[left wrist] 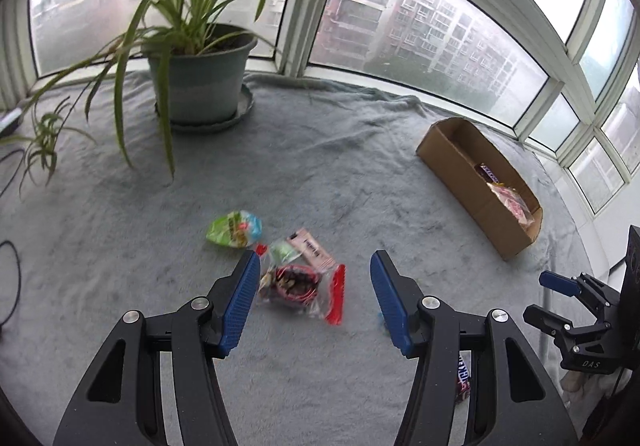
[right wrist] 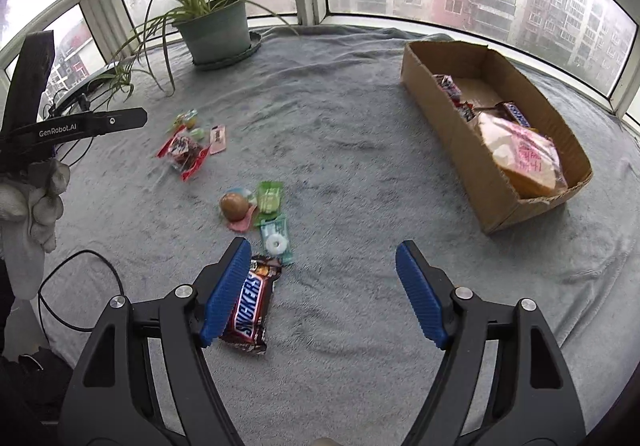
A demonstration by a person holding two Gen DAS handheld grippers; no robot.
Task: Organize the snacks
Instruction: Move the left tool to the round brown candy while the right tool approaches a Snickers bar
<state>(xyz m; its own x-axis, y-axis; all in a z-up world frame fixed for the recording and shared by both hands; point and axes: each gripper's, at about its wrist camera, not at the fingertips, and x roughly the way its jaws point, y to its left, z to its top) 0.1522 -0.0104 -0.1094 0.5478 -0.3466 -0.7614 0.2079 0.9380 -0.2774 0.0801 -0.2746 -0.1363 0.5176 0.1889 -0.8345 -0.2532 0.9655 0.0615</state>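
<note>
In the left wrist view, my left gripper (left wrist: 314, 266) is open and empty, just above a clear red-sealed snack bag (left wrist: 296, 286), with a pink sachet (left wrist: 314, 250) and a green packet (left wrist: 234, 230) beyond. A cardboard box (left wrist: 452, 162) at the right holds snacks. In the right wrist view, my right gripper (right wrist: 322, 258) is open and empty. A Snickers bar (right wrist: 250, 306) lies beside its left finger. A mint packet (right wrist: 277, 240), a green candy (right wrist: 269, 198) and a brown round sweet (right wrist: 234, 206) lie ahead. The box (right wrist: 440, 114) holds a bread bag (right wrist: 520, 154).
A potted spider plant (left wrist: 200, 82) stands at the back left on the grey blanket (left wrist: 320, 166), its leaves trailing forward. Windows ring the blanket. A black cable (right wrist: 80, 286) lies at the left edge. The right gripper shows in the left wrist view (left wrist: 560, 286).
</note>
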